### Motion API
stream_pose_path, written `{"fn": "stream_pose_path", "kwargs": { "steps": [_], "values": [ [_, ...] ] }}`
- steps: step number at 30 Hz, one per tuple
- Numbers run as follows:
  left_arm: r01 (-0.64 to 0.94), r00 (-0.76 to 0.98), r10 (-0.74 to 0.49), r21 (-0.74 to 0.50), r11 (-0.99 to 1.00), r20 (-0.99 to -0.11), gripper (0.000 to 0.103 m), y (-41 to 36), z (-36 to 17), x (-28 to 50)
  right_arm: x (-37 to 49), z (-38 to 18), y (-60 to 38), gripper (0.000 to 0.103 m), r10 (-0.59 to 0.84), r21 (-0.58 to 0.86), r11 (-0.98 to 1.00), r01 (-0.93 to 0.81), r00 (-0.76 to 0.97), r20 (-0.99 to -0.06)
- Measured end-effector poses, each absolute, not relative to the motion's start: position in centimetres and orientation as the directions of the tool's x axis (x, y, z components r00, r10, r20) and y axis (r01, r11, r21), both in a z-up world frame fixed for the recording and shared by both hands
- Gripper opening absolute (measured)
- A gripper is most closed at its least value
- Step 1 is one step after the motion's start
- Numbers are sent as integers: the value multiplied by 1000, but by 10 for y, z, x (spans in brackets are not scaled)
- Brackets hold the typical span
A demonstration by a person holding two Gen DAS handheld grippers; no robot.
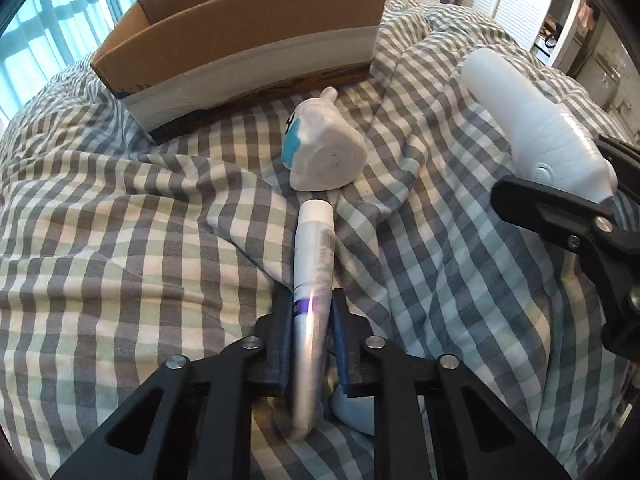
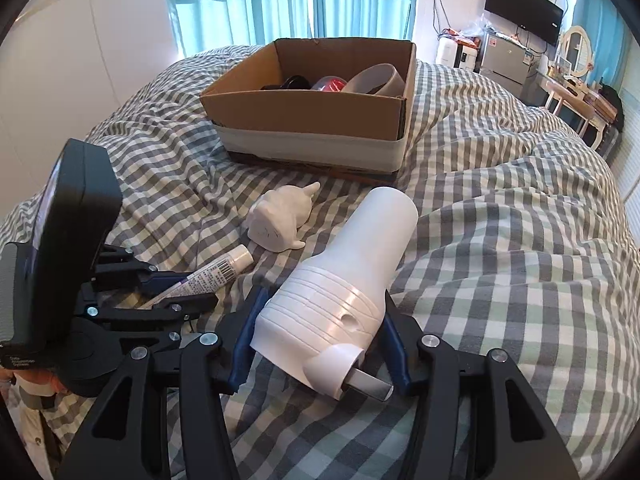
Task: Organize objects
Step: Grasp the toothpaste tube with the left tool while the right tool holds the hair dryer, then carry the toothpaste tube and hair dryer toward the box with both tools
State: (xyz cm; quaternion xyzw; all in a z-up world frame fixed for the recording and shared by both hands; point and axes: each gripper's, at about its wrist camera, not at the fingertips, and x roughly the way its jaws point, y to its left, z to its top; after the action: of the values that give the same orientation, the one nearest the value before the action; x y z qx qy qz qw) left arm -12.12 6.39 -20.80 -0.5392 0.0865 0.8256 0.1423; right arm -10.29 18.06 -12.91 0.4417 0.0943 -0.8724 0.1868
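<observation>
My left gripper (image 1: 312, 300) is shut on a white tube (image 1: 314, 248) with a purple band, which lies on the checked bedcover (image 1: 120, 220) with its cap pointing away. The same gripper (image 2: 176, 288) and tube (image 2: 212, 276) show at the left of the right wrist view. My right gripper (image 2: 324, 296) is shut on the ribbed neck of a large white bottle (image 2: 360, 248), held just above the cover; that bottle (image 1: 532, 120) sits at the far right in the left wrist view. A white figurine (image 1: 324, 148) (image 2: 280, 220) lies beyond the tube, in front of a cardboard box (image 1: 256, 60) (image 2: 312, 120).
The box holds a black item (image 2: 292, 82), a red item (image 2: 332, 84) and a grey ring-shaped thing (image 2: 376, 78). Teal curtains (image 2: 280, 0) hang behind the bed. A wall screen (image 2: 524, 6), a fridge (image 2: 506, 58) and a dressing table (image 2: 572, 84) stand at the far right.
</observation>
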Motion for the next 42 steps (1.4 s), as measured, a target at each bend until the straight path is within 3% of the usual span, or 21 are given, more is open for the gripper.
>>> {"fn": "stream_pose_path", "kwargs": {
  "steps": [14,31,42],
  "values": [
    [-294,-475,240,-105,-950,-846,15,40,-165,-91,-78,-103,163,53,-204,-106,-895,434,-608,-767],
    [-193,-631,224,-130,-973,-742,15,4,-108,-87,-61,-74,145,53,-229,-167,-854,492,-646,-728],
    [-176,-733,189,-87,-981,-653,15,-10,-52,-137,-101,-43,140,53,-229,-194,-852,486,-679,-698]
  ]
}}
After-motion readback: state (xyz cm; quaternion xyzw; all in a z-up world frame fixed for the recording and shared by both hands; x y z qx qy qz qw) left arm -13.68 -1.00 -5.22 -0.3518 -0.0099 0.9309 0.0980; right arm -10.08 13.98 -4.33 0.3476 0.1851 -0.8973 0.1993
